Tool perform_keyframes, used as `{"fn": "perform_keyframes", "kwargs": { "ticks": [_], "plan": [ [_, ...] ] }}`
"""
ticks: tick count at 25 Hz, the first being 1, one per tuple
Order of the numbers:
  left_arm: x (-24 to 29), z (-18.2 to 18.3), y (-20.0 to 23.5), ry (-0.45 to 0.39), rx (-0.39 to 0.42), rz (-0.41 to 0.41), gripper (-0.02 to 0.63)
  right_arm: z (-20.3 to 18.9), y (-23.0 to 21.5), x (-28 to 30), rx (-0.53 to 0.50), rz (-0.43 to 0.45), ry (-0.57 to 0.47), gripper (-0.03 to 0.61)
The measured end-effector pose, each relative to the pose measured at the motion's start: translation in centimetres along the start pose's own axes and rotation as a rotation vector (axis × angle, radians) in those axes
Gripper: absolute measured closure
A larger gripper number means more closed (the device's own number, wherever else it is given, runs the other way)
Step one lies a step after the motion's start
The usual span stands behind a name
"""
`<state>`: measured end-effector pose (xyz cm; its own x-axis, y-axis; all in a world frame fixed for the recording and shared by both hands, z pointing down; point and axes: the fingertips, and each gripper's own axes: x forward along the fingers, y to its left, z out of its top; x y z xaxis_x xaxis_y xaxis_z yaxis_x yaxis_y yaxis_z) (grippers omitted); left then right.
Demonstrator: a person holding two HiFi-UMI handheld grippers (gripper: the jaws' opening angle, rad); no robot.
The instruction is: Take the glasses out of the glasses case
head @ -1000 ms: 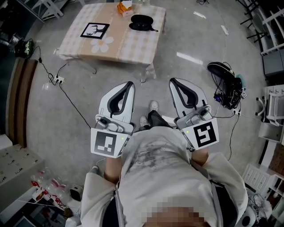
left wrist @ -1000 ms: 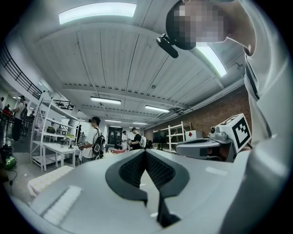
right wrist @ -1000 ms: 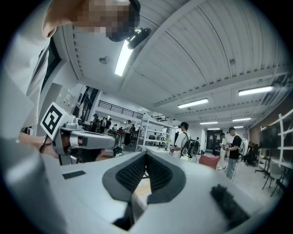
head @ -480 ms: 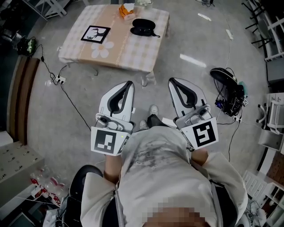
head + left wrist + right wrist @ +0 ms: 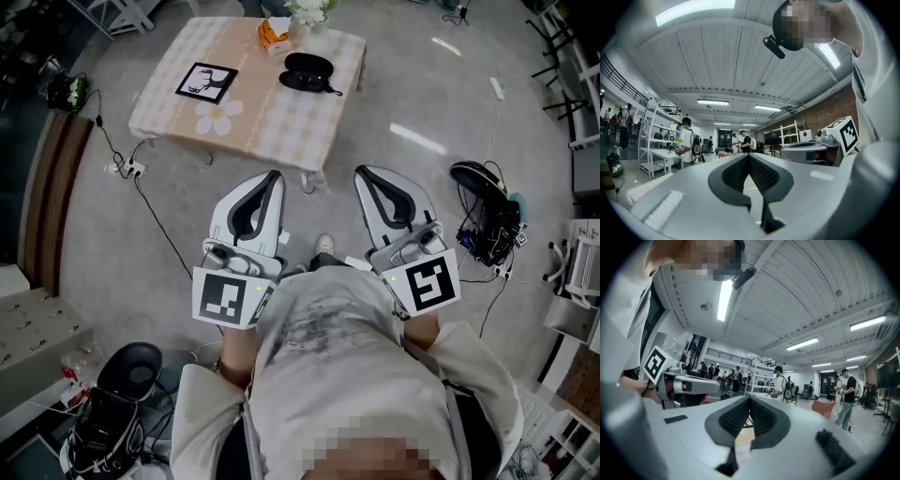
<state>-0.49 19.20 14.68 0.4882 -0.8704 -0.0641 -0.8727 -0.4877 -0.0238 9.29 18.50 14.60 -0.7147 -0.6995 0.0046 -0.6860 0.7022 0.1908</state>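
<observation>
A black glasses case point(image 5: 308, 71) lies closed on the low checked table point(image 5: 281, 122) at the top of the head view; no glasses show. Both grippers are held close to the person's body, well short of the table. My left gripper point(image 5: 275, 176) points toward the table with its jaws together and nothing between them. My right gripper point(image 5: 362, 172) is the same, shut and empty. In the left gripper view the left gripper point(image 5: 749, 156) aims level across a large hall; the right gripper point(image 5: 750, 398) does likewise in its own view.
On the table are a framed picture point(image 5: 206, 82), a daisy-shaped mat point(image 5: 217, 117), an orange box point(image 5: 273, 34) and white flowers point(image 5: 309, 8). A power strip point(image 5: 132, 169) and cables lie left of it, a black bag point(image 5: 486, 201) right. People point(image 5: 686, 140) stand in the hall.
The table and glasses case have slid lower in the head view as the person steps toward them. Both grippers stay shut, in the same place before the body.
</observation>
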Motion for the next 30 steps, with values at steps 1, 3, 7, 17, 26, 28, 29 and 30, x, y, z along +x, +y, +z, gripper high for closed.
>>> {"fn": "perform_keyframes", "kwargs": {
  "ticks": [1,3,7,17,26,28,29,30],
  "plan": [
    [0.3,0.0,0.0,0.001,0.003,0.007,0.604,0.0,-0.3,0.2,0.002,0.008,-0.003,0.561],
    [0.6,0.0,0.0,0.004,0.008,0.021,0.604,-0.1,-0.8,0.3,0.005,0.021,-0.007,0.561],
    [1.2,0.1,-0.3,0.009,0.015,0.045,0.604,-0.1,-1.7,0.3,0.008,0.042,-0.016,0.561],
    [3.0,-0.2,0.0,0.020,0.026,0.055,0.604,-0.4,-3.4,1.3,0.014,0.056,-0.026,0.561],
    [5.5,-1.4,1.7,0.024,0.013,0.025,0.604,-1.4,-4.7,3.6,0.016,0.032,-0.020,0.561],
    [6.1,-1.6,2.2,0.024,0.007,0.017,0.604,-1.5,-4.9,4.2,0.016,0.035,-0.033,0.561],
    [6.4,-1.6,2.5,0.025,0.005,0.013,0.604,-1.6,-5.0,4.6,0.015,0.034,-0.024,0.561],
    [6.6,-1.7,2.9,0.025,0.003,0.008,0.604,-1.6,-5.2,5.1,0.017,0.031,-0.011,0.561]
  ]
}}
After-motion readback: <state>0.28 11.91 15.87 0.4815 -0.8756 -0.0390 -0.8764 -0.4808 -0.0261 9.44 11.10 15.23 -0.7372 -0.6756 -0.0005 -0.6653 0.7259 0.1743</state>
